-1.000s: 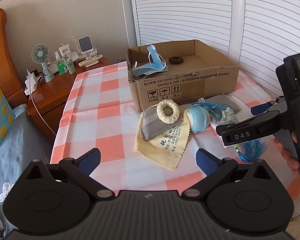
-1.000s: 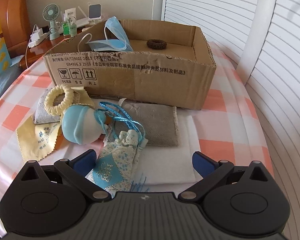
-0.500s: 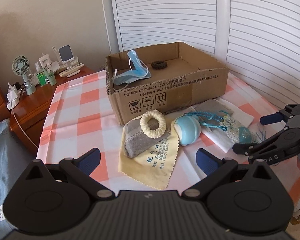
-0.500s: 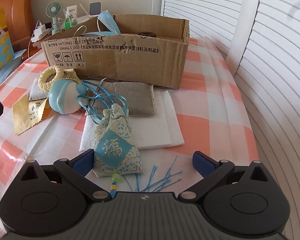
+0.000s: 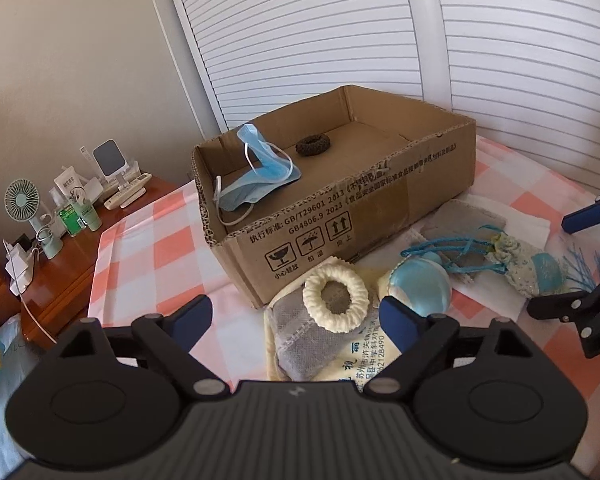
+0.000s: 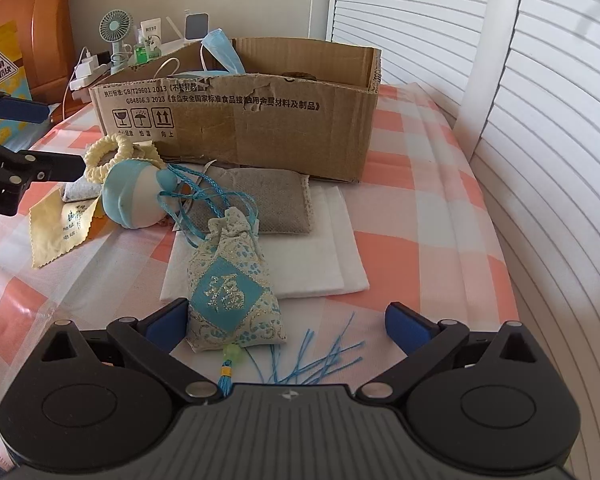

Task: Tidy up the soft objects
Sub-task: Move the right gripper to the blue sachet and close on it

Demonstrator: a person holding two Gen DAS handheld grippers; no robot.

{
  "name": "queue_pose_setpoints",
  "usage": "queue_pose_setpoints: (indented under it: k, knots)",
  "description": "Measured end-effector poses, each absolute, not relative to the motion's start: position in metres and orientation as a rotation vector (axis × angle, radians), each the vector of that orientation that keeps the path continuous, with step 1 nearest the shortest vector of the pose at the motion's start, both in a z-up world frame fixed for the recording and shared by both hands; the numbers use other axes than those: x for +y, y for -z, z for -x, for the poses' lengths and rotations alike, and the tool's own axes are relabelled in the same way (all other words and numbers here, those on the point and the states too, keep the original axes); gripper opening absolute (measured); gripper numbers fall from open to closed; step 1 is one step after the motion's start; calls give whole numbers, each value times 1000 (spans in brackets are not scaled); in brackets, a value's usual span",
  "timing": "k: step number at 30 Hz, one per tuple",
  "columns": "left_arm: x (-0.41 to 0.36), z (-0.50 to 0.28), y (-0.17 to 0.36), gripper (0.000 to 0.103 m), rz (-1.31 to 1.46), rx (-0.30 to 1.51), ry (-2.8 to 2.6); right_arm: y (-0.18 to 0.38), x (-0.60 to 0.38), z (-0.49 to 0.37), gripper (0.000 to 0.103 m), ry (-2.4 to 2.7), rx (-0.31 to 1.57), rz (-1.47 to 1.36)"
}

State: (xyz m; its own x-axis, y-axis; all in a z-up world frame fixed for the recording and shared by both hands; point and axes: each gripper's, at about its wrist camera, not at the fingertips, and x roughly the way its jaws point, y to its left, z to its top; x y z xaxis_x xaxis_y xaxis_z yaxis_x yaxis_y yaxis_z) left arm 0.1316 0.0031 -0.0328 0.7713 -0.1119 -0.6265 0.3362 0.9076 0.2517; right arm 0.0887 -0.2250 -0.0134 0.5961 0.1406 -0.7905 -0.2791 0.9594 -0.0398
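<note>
Left wrist view shows the left gripper, fingers apart and just been closing with nothing between them, nearing the cream ring on the grey pouch near the box; pinching could snag the pouch or yellow cloth below, while the right gripper, fingers apart, straddles the sachet.

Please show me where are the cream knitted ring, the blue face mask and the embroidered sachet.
Cream knitted ring (image 5: 336,300): left wrist view, on its front rim.
Blue face mask (image 5: 260,178): left wrist view, on the pleated fabric.
Blue-and-cream embroidered sachet (image 6: 230,292): right wrist view, on the blue diamond patch.
</note>
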Motion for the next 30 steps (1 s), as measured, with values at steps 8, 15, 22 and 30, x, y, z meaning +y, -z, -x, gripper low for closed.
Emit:
queue_pose_setpoints:
  k: [8,15,22,30]
  knots:
    - [-4,-142,50,58,-406,672,320,13,-224,-90,103,-244,902,166]
    - [-5,-152,54,55,-382,673,325,13,-224,-90,103,-244,901,166]
    - [-10,-157,57,46,-398,666,344,13,-223,-90,103,-241,898,165]
    - [-7,-156,52,33,-318,670,343,12,-222,-90,103,-243,897,177]
